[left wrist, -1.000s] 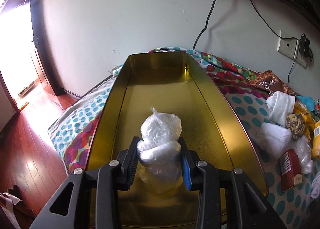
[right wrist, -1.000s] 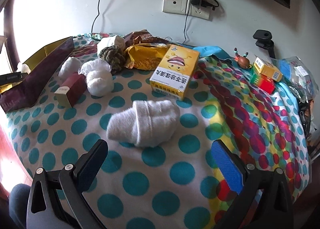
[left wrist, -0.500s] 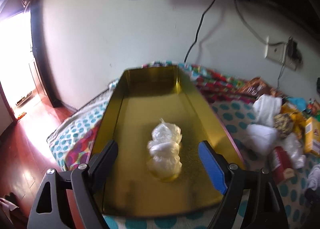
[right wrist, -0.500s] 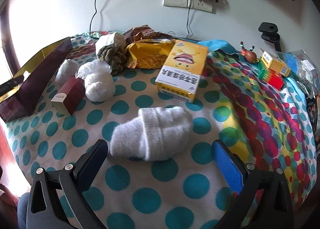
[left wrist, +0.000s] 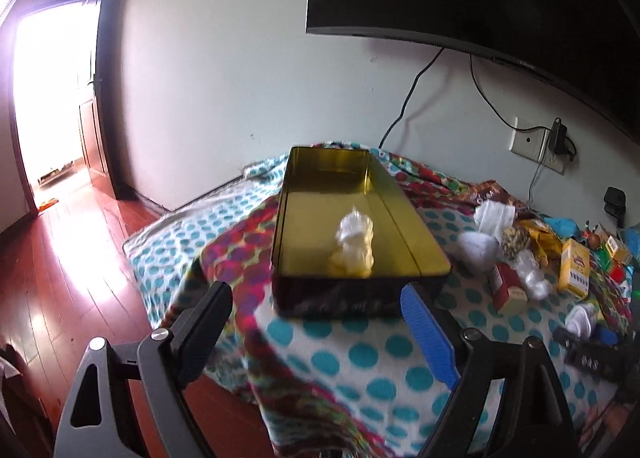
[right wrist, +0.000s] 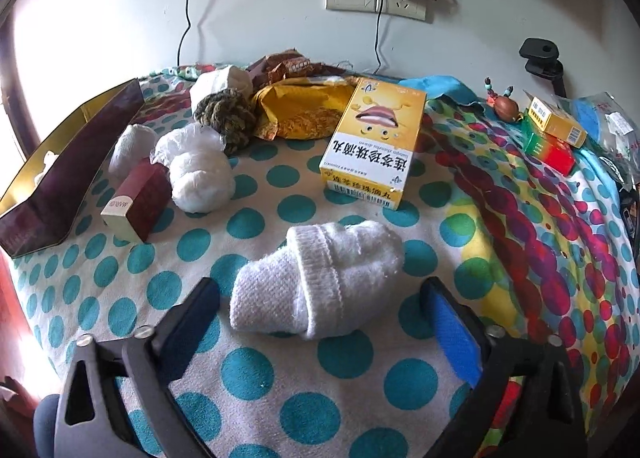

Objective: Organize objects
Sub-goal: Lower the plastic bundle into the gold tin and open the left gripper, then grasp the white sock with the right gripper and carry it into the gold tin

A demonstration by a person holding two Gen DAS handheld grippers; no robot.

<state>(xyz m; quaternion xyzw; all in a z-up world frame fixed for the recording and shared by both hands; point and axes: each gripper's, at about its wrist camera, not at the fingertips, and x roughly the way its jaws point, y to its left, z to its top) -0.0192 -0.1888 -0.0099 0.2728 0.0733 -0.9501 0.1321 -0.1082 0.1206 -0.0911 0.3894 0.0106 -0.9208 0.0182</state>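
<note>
Our left claw [left wrist: 316, 308] hung spread wide and empty just short of the gold-lined tin [left wrist: 320, 194], which sat on the dotted blanket [left wrist: 360, 358]. Inside the tin, toward its near end, lay the plastic-wrapped bundle [left wrist: 355, 238], a crinkled, translucent white lump tinted yellow by the metal; the blur there left its exact shape uncertain. Our right claw [right wrist: 320, 306] was likewise spread, gripping nothing, with a rolled white sock [right wrist: 320, 278] lying between its fingers, its ribbed cuff folded over the knit body. Beyond it we saw a yellow medicine box [right wrist: 374, 142], a second wrapped bundle [right wrist: 198, 174] and a dark red box [right wrist: 136, 198], near the tin's outer wall.
</note>
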